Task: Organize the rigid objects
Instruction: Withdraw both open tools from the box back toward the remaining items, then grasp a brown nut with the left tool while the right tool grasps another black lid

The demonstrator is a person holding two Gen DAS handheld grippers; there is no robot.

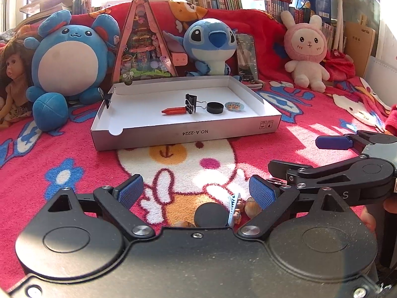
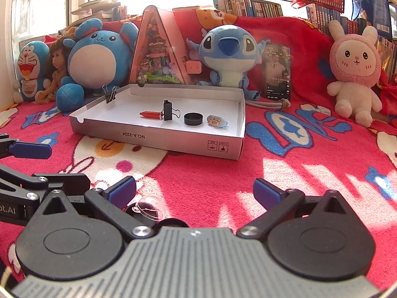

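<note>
- Left wrist view: we are seeing the left gripper (image 1: 196,191) standing wide open, gripping nothing; a black disc (image 1: 211,214), a small blue-rimmed plate (image 1: 233,207) and a shell (image 1: 253,207) are lying on the blanket (image 1: 62,154) between its fingers.
- Ahead of it, we are noting the white box (image 1: 186,134) holding a red crayon (image 1: 173,110), a binder clip (image 1: 191,103) and a black cap (image 1: 215,107).
- Right wrist view: we are finding the right gripper (image 2: 194,191) likewise wide open and empty, with a clear dome (image 2: 148,209) sitting beside its left finger.
</note>
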